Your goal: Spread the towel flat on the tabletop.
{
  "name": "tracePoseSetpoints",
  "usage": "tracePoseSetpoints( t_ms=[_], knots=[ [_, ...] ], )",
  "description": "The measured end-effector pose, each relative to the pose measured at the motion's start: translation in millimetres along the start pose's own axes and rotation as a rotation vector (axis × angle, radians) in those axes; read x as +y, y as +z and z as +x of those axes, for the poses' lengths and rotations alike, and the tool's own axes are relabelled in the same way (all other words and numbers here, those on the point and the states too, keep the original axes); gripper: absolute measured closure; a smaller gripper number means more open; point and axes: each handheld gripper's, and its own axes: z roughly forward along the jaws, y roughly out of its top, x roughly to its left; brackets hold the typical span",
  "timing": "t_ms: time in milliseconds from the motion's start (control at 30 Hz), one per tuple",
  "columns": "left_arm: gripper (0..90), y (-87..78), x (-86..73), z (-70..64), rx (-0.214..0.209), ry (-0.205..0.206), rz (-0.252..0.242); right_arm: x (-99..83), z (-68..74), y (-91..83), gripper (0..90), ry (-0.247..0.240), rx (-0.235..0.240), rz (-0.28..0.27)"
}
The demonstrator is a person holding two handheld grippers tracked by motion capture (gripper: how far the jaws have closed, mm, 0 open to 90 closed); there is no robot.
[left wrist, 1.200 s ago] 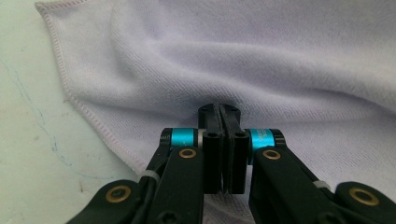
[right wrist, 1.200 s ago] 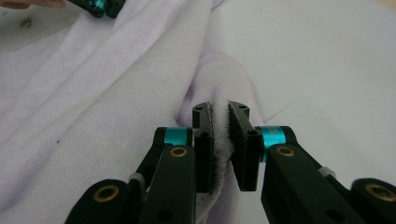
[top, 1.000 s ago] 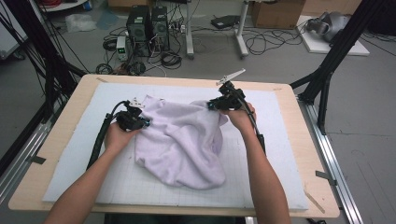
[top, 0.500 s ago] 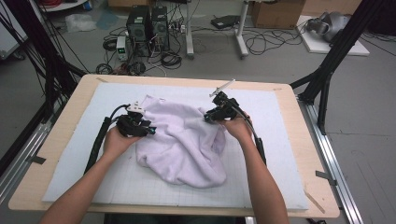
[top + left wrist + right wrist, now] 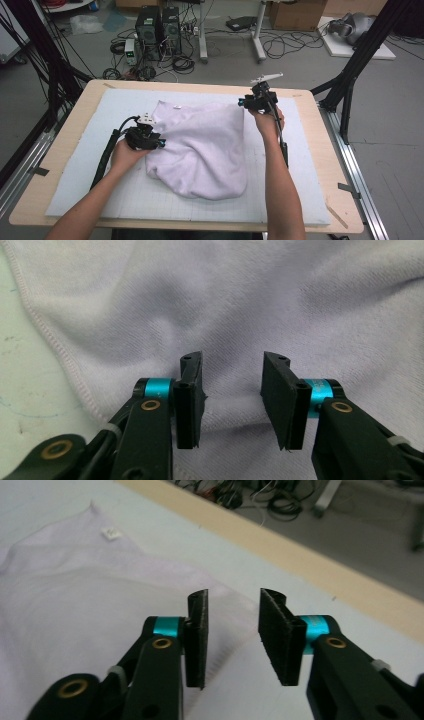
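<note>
Lying between both tools, the towel (image 5: 200, 150) stretches toward the person; left gripper (image 5: 150, 142) open over its left edge, right gripper (image 5: 248, 103) open beside its far right corner.

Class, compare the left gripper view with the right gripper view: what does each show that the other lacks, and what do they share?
Left gripper view alone: the towel's stitched hem beside a pale, marked patch of mat. Right gripper view alone: the towel's small white tag, the table's wooden edge and floor cables. Both: open black tongs, left and right, over the lilac towel.
</note>
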Motion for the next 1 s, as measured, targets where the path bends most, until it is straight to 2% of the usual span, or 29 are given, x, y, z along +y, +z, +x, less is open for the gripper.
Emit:
tracePoseSetpoints(
  t_ms=[33, 100, 133, 200, 267, 367, 467, 533, 600, 633, 733, 800, 900, 1000],
  knots=[
    [59.0, -2.2, 0.2, 0.7, -0.003, 0.000, -0.004, -6.2, 1.8, 0.6, 62.1, -0.009, 0.018, -0.002],
    [57.4, -9.0, 0.9, 0.0, -0.008, 0.002, -0.018, -14.3, 4.8, 2.3, 56.1, 0.003, 0.103, 0.050],
    [56.3, -11.9, 0.8, -1.0, -0.009, 0.003, -0.026, -19.7, 10.7, 1.1, 56.7, -0.016, 0.123, 0.061],
    [55.8, -19.8, -0.3, -4.1, -0.021, 0.014, -0.046, -28.3, 21.1, -5.0, 57.2, -0.063, 0.133, 0.030],
    [54.5, -28.4, -4.0, -9.8, -0.034, 0.029, -0.069, -36.7, 30.1, -11.6, 55.7, -0.067, 0.188, 0.016],
    [52.8, -39.2, -11.0, -17.3, -0.054, 0.052, -0.090, -52.8, 48.1, -27.7, 54.6, -0.115, 0.235, -0.014],
    [51.5, -50.6, -20.8, -24.8, -0.082, 0.073, -0.111, -70.7, 64.4, -44.2, 54.0, -0.133, 0.285, -0.042],
    [49.7, -58.1, -29.7, -30.0, -0.108, 0.082, -0.122, -83.1, 75.3, -54.1, 53.8, -0.158, 0.317, -0.040],
    [47.1, -62.5, -36.6, -34.1, -0.120, 0.087, -0.117, -95.3, 85.4, -62.1, 53.1, -0.183, 0.335, -0.044],
    [45.9, -65.3, -41.9, -37.5, -0.132, 0.090, -0.113, -101.3, 90.4, -65.1, 51.5, -0.196, 0.343, -0.026],
    [44.1, -71.4, -53.3, -44.8, -0.155, 0.097, -0.120, -122.8, 104.8, -73.9, 50.1, -0.224, 0.377, -0.035],
    [42.8, -74.2, -60.0, -51.1, -0.176, 0.103, -0.123, -132.6, 111.2, -76.2, 47.5, -0.222, 0.395, -0.022],
    [41.7, -75.8, -66.8, -61.6, -0.202, 0.135, -0.108, -145.8, 121.5, -77.5, 45.2, -0.230, 0.439, -0.029],
    [42.3, -71.1, -66.2, -67.9, -0.221, 0.150, -0.089, -154.1, 132.3, -73.4, 43.9, -0.255, 0.480, -0.001]
  ],
)
